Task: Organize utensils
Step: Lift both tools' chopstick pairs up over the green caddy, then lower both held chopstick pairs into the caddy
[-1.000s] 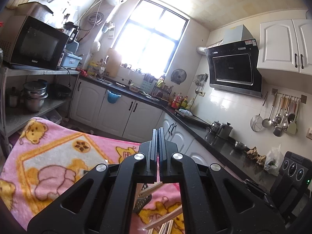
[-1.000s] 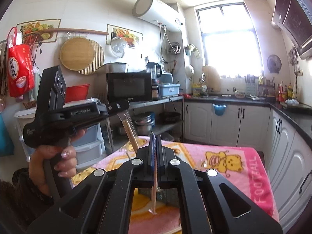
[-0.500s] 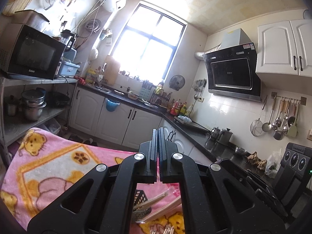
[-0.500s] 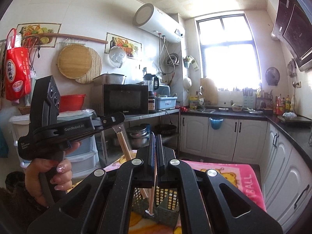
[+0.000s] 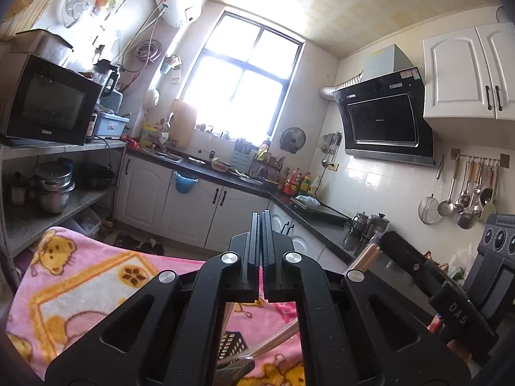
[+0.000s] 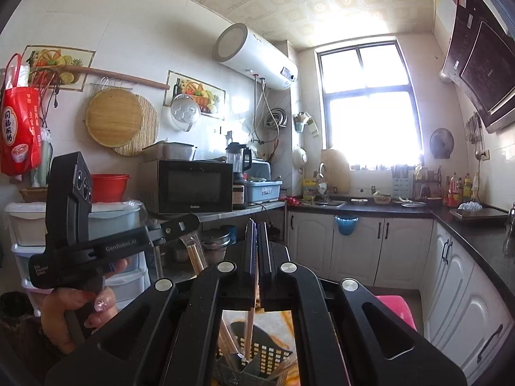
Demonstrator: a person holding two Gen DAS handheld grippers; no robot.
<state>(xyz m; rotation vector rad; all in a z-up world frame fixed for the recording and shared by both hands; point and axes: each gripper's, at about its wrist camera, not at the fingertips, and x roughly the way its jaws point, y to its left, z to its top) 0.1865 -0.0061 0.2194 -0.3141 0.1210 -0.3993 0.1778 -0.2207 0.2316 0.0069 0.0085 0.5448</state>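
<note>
Both grippers lifted level above the utensil basket, each clamped on chopsticks

The right gripper (image 6: 256, 257) has its jaws closed on one chopstick (image 6: 248, 337) hanging into the black slotted basket (image 6: 257, 358) on the pink blanket (image 5: 80, 289). The left gripper (image 6: 180, 225), jaws also closed, pinches a pair of chopsticks (image 6: 194, 254). Thin, dangling sticks could pivot or slip and miss the basket's slot.

Matt black plastic tongs (image 6: 256, 257), pale wooden chopsticks (image 6: 249, 331), fuzzy pink blanket (image 5: 80, 289).

Basket (image 6: 257, 358) base behind right tongs (image 6: 256, 257)
</note>
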